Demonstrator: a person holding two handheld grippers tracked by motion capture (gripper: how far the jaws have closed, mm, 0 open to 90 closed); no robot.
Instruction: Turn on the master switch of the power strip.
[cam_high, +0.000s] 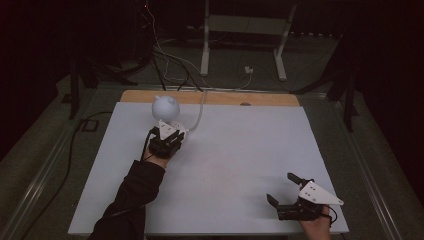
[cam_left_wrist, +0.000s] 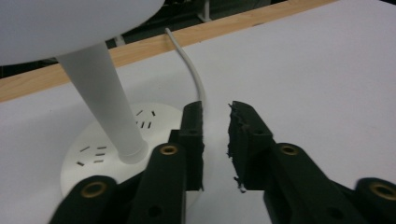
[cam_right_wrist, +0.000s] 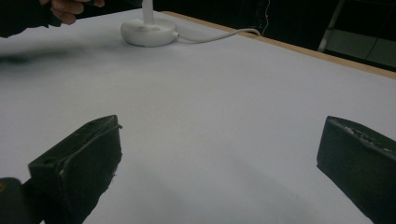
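Your right hand-held gripper (cam_high: 285, 194) sits nearest, low on the white worktop (cam_high: 240, 160) at its near right corner; its jaws stand wide apart with nothing between them, and in the right gripper view they frame bare white surface. Your left hand-held gripper (cam_high: 172, 131) is well apart from it, up at the far left, right against the round base (cam_left_wrist: 100, 154) of a small white desk lamp (cam_high: 165, 106); its jaws are drawn close together with a narrow gap between them, nothing is caught in that gap, and one jaw lies over the rim of the base. Above, the lamp's round head sits on a tapering stem (cam_left_wrist: 100, 100); its white cord (cam_left_wrist: 191, 72) runs from the base toward the worktop's wooden far edge (cam_high: 260, 98).
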